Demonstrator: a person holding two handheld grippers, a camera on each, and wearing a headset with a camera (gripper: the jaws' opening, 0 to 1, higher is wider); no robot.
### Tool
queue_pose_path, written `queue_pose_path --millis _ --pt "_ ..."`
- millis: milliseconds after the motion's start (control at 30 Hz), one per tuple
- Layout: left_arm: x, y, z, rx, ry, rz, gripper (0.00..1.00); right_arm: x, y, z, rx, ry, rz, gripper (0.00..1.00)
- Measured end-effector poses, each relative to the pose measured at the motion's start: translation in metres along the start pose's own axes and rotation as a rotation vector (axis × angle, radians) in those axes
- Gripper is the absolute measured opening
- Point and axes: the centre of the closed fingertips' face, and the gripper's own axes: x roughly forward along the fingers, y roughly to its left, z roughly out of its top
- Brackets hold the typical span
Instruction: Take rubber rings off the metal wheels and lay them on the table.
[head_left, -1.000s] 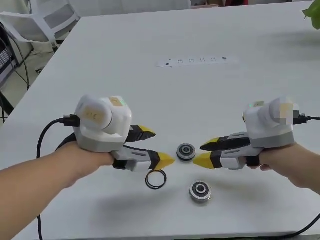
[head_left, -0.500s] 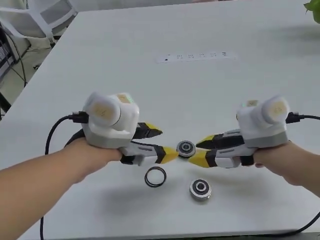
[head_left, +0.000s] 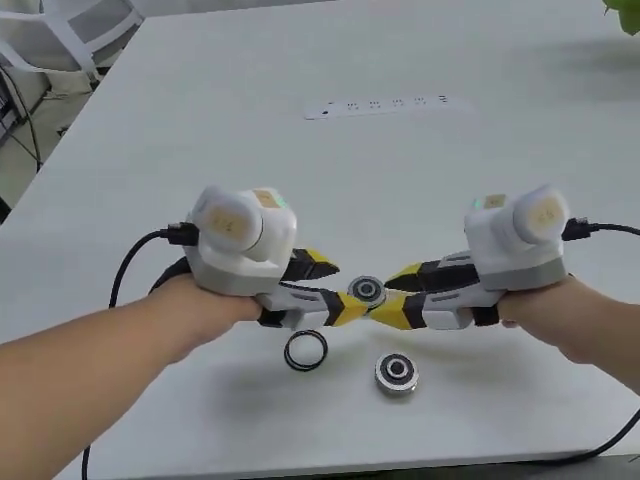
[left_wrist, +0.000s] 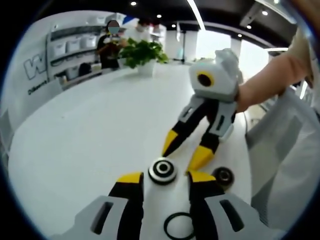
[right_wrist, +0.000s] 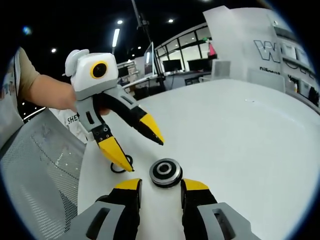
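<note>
Left gripper (head_left: 345, 287) and right gripper (head_left: 385, 290), each with jaws apart, tips flanking one metal wheel (head_left: 366, 290) near the bench's (head_left: 250, 150) near edge; loose rubber ring (head_left: 306, 350) and second wheel (head_left: 397, 372) lie nearer that edge.

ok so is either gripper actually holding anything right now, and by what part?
Nothing is held. The left gripper and right gripper are both open, their tips close around the metal wheel lying on the table.
</note>
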Motion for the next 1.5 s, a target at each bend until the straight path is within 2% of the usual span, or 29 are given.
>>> queue_pose_path --millis 333,533,667,933,1067,1333,1500 --pt "0.011 -0.003 -0.002 0.005 0.021 -0.012 0.30 -0.001 -0.003 -0.001 -0.005 -0.003 -0.001 0.29" --pt "0.017 -0.002 0.001 -0.005 0.017 -0.015 0.25 -0.001 -0.004 -0.001 -0.005 -0.006 -0.001 0.29" --pt "0.020 -0.004 0.001 0.026 0.029 -0.019 0.22 -0.002 -0.004 -0.002 -0.005 -0.003 -0.002 0.30" --pt "0.021 0.000 -0.001 0.052 0.044 -0.011 0.17 -0.003 -0.007 -0.002 -0.005 -0.007 -0.005 0.30" --pt "0.022 -0.005 -0.002 0.098 0.053 -0.008 0.17 -0.002 -0.006 -0.002 -0.006 -0.007 -0.004 0.30" --pt "0.025 0.000 -0.002 0.107 0.049 0.037 0.14 0.003 -0.005 0.001 -0.011 -0.012 -0.007 0.30" --pt "0.024 -0.001 -0.002 0.107 0.047 0.043 0.14 0.008 -0.006 0.002 -0.022 -0.012 -0.018 0.30"
